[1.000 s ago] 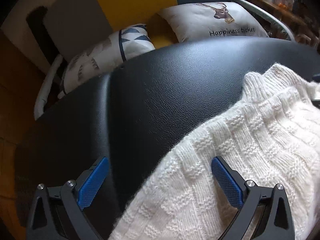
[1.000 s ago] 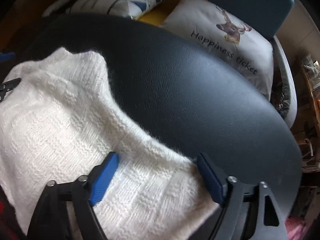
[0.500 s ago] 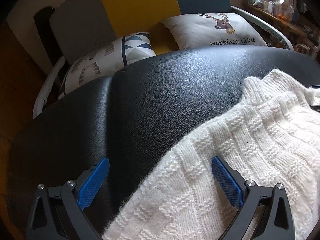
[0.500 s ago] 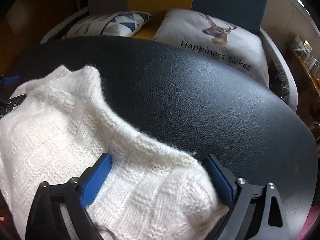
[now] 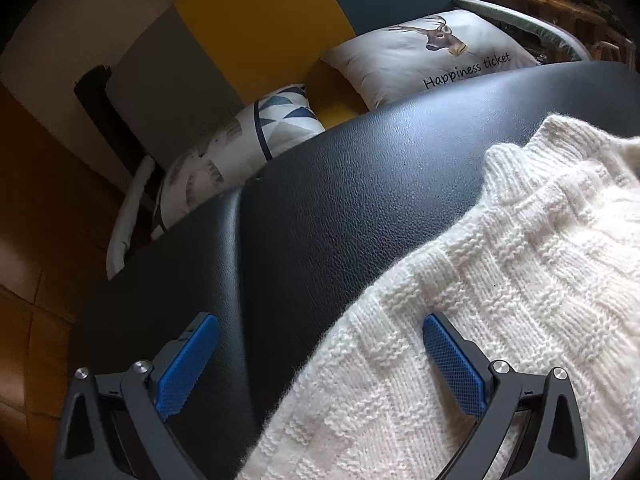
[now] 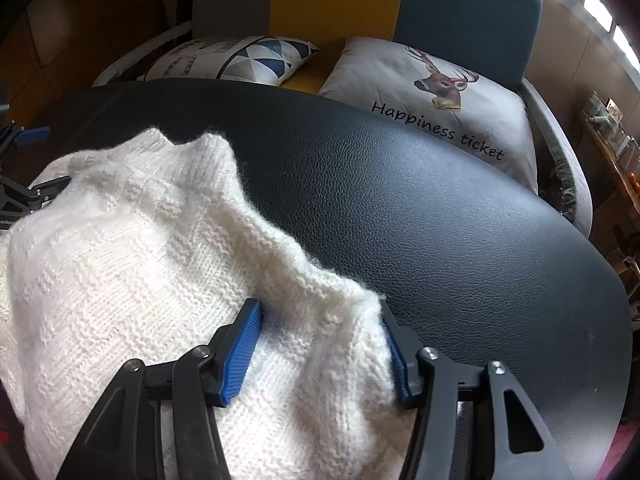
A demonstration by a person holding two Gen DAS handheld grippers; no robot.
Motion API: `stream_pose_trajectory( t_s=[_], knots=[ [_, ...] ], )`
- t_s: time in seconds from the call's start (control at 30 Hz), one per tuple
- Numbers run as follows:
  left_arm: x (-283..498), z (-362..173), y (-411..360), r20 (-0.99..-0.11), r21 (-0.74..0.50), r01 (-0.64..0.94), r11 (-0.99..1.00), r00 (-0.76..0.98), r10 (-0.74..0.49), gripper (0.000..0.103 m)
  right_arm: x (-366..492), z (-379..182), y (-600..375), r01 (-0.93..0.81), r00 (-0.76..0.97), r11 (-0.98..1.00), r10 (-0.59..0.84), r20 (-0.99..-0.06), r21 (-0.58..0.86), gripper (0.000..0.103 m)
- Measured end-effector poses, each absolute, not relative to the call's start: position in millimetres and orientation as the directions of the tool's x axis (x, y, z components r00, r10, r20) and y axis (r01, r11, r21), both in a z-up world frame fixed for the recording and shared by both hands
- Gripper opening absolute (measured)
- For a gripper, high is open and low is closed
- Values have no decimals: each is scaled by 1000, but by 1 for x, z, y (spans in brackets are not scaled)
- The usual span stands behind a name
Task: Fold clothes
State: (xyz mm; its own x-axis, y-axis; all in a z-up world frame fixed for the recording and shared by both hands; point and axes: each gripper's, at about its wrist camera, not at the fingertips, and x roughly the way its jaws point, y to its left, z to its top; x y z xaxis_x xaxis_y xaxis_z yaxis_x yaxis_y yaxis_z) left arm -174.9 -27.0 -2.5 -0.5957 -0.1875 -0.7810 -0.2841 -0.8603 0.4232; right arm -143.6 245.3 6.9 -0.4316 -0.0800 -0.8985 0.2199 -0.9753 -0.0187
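The white knitted sweater (image 6: 132, 264) is lying bunched on the black leather-grained desk (image 6: 420, 216), and the right tongs (image 6: 320, 344) are closing in on a raised fold at its near edge: both blue ribbed pads are pressing against the wool, with a thick hump of knit filling the gap between them. In the left wrist view the left tongs (image 5: 320, 356) are standing wide apart, the sweater (image 5: 500, 280) edge running diagonally between the fingers; the right pad is sitting over the knit, the left pad over bare desk (image 5: 340, 208), gripping nothing.

The lower part of the sweater is running out of frame in both views, so its full shape is staying unclear. At the far left of the right wrist view, the other tool is peeking in, partly cut off.

The knit is showing a chunky basket-weave block pattern with fuzzy fibres and a ribbed band at the far end. Beyond the desk, a deer cushion (image 6: 436, 92) printed "Happiness ticket" and a triangle-patterned cushion (image 6: 240, 58) are resting on a sofa (image 6: 468, 12)
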Motion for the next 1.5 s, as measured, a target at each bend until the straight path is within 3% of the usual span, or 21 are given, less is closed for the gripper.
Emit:
stream_pose_trajectory(
  t_s=[0.47,0.53,0.6,0.67,0.7,0.8,0.9,1.2,1.5],
  knots=[
    [-179,-9,-39,-795,319,-266,-910,-598,-103,102,-142,7,240,212,-459,-977,-89,-884,-12,57],
    [-173,-8,-35,-795,308,-302,-902,-603,-69,84,-140,8,238,207,-472,-978,-83,-878,-19,56],
    [-164,-8,-25,-790,305,-356,-883,-613,-26,38,-137,8,237,202,-485,-979,-77,-871,-25,54],
    [-150,-13,-6,-762,402,-400,-824,-645,-59,14,-134,9,234,195,-498,-980,-69,-864,-34,48],
    [-145,-16,3,-745,451,-409,-793,-661,-83,11,-133,11,231,191,-506,-981,-62,-860,-42,43],
    [-145,-12,-1,-760,409,-397,-822,-646,-66,11,-126,13,220,191,-522,-977,-21,-853,-93,26],
    [-147,-3,-23,-803,286,-380,-880,-596,-3,10,-117,15,214,183,-535,-974,18,-845,-137,20],
    [-125,17,-39,-813,143,-358,-923,-574,96,9,-83,65,221,121,-636,-988,-1,-771,-98,17],
    [-87,88,-52,-709,31,-322,-946,-675,206,8,-43,152,211,101,-767,-991,-24,-641,-84,16]
  ],
)
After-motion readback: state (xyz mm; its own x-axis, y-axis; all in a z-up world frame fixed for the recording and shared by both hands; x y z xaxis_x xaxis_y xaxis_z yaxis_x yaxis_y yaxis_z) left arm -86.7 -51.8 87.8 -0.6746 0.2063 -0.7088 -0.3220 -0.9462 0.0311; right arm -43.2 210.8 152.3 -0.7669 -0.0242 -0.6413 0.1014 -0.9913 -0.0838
